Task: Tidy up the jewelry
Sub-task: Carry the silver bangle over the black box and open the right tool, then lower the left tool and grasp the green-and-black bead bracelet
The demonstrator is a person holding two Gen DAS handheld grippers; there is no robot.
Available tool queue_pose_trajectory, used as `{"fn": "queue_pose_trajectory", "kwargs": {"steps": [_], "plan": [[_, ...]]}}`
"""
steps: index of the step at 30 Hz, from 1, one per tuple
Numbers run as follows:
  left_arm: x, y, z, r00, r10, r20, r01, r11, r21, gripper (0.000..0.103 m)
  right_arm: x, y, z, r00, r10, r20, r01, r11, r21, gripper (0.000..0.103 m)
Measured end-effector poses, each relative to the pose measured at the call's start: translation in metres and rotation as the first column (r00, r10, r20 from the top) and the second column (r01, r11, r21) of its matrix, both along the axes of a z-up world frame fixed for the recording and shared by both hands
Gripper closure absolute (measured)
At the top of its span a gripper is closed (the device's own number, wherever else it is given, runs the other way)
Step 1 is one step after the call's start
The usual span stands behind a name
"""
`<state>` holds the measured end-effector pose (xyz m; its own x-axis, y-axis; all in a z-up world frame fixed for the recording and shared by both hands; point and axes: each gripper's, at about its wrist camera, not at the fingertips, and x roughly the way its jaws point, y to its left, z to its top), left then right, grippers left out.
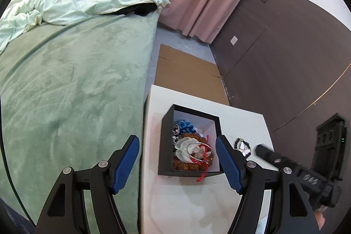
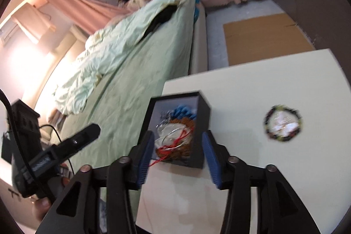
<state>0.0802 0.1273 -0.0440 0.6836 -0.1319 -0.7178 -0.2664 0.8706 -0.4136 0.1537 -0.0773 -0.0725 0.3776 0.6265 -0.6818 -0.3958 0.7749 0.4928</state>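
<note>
Blue pads of my left gripper [image 1: 177, 165] frame the near view, jaws wide apart and gripping nothing, the black box [image 1: 165, 146] of jewelry between them on the white table [image 1: 241, 124]; a beaded bracelet [image 1: 242, 146] lies outside, just beside the box. Through the right wrist view, my right gripper [image 2: 176, 159] also stands open and empty before the box, the bracelet [image 2: 283, 123] well apart; a red cord [image 2: 158, 160] trails over the rim, and I judge a careless pass could snag it, dragging pieces out.

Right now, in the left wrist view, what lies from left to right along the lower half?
Bed → black box of jewelry → beaded bracelet on the table → right gripper.
</note>
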Motion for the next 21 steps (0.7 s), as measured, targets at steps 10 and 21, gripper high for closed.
{"fn": "queue_pose_trajectory", "kwargs": {"steps": [10,21], "plan": [[0.015,-0.037,-0.003,0.998,-0.07,-0.007,0.07,0.997,0.024,0.03,0.004,-0.066,0.006,0.993,-0.118,-0.005,0.118,0.992,-0.039,0.043],[0.045,-0.099,-0.007,0.983,-0.183,-0.014,0.183,0.981,0.056,0.03,0.02,-0.116,-0.011,0.972,-0.212,-0.104,0.202,0.974,-0.1,0.03]]}}
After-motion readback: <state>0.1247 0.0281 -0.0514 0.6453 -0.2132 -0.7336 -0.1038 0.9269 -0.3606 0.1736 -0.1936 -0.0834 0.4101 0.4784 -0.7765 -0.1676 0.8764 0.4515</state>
